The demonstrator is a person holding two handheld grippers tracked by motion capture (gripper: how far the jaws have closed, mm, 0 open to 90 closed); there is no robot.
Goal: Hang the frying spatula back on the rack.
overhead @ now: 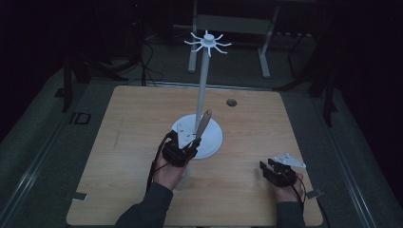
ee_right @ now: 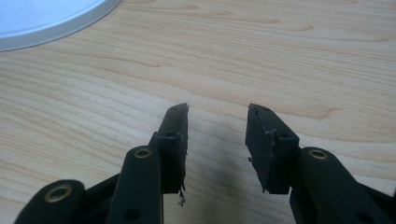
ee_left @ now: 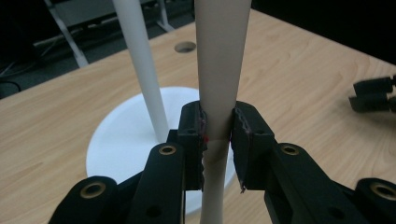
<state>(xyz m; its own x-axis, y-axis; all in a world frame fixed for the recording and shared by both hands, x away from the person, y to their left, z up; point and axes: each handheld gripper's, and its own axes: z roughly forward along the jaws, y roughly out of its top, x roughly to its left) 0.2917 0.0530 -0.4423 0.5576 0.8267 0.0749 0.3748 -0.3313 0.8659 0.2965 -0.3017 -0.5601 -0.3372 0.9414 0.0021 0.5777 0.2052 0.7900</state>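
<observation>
high view: your left gripper [overhead: 190, 142] holds a utensil handle [overhead: 204, 121] over the white stand base [overhead: 214, 142]. left gripper view: jaws pinch the handle [ee_left: 217, 93] beside the pole [ee_left: 140, 70]. right gripper view: your right gripper [ee_right: 217, 126] sits spread, nothing between, above the table [ee_right: 280, 56].

Long pale utensil handle [ee_left: 218, 70], tan at the far end, white near; clamped upright, slightly tilted, just right of white stand pole [ee_left: 140, 70], above round white base [ee_left: 121, 140].
</observation>
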